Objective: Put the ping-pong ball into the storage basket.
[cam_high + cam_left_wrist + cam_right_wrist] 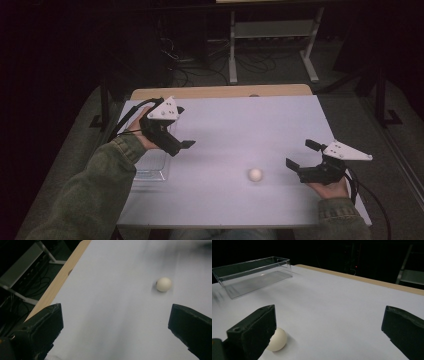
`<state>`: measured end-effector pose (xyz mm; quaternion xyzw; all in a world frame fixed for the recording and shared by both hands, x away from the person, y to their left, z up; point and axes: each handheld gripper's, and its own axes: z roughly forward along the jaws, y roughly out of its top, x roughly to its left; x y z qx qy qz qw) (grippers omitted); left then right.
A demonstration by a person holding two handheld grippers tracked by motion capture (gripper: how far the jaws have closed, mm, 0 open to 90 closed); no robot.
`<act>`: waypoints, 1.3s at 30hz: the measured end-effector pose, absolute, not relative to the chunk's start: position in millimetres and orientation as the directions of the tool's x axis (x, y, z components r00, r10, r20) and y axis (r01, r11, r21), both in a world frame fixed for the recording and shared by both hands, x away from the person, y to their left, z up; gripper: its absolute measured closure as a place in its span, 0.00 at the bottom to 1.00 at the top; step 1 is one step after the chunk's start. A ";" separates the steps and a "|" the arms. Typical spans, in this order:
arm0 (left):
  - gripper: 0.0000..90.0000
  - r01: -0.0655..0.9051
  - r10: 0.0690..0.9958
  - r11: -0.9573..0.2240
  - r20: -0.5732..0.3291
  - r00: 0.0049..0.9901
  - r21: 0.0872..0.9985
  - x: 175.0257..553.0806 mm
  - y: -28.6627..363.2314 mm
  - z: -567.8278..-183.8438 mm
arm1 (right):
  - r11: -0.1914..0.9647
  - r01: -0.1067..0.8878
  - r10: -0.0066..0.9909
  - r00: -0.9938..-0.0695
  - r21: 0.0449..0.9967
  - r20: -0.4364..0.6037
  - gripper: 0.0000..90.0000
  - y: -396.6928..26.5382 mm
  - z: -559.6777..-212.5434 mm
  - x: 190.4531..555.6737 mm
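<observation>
Small white round ball [255,174] sits on the white table top [240,130], toward the near edge, right of centre. Nothing touches it.

My right gripper [302,156] is just right of the ball, low over the table, jaws wide apart, nothing between them. In the right gripper view the ball [276,339] lies just beside the left jaw, which covers part of it; can't tell whether they touch.

My left gripper [186,145] is up over the left side of the table, well apart from the ball. Jaws spread wide, holding nothing. In the left gripper view the ball [164,284] is out ahead, nearer the right jaw, with bare table between.

Around: clear rectangular plastic bin [253,275] on the left part of the table, open top. In the high view my left sleeve [95,190] and gripper body cover most of the bin [151,170]; only its near end shows. Light wooden table edge [220,91] runs along the far side. Beyond it, a white metal frame stand [272,42] and loose cables on the floor [200,65].

Nothing stands between the ball and either gripper.

Hard to read: the room past the table is dark and the left gripper view is motion-smeared at top right.
</observation>
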<state>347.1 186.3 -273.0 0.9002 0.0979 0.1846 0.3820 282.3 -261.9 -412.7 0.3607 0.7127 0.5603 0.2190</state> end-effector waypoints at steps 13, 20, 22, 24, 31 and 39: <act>0.00 0.021 0.272 -0.726 0.259 0.927 0.688 349.8 171.7 -275.7 | 0.110 0.268 0.759 -0.645 0.957 0.093 0.00 -262.7 -412.4 282.0; 0.00 0.016 0.253 -0.737 0.254 0.934 0.676 350.9 165.1 -276.5 | 0.117 0.269 0.756 -0.649 0.956 0.090 0.00 -261.7 -412.8 282.2; 0.00 0.014 0.247 -0.739 0.252 0.936 0.674 351.4 163.3 -277.0 | 0.118 0.270 0.755 -0.650 0.956 0.090 0.00 -261.5 -413.0 282.2; 0.00 0.013 0.243 -0.741 0.250 0.937 0.671 351.9 161.7 -277.5 | 0.120 0.271 0.754 -0.651 0.955 0.090 0.00 -261.1 -413.2 282.2; 0.00 0.013 0.230 -0.749 0.242 0.943 0.662 355.9 156.0 -280.8 | 0.125 0.275 0.751 -0.654 0.953 0.091 0.00 -260.0 -413.4 282.0; 0.00 0.020 0.217 -0.762 0.225 0.950 0.647 361.1 152.3 -284.6 | 0.127 0.276 0.749 -0.656 0.953 0.091 0.00 -259.9 -413.6 282.1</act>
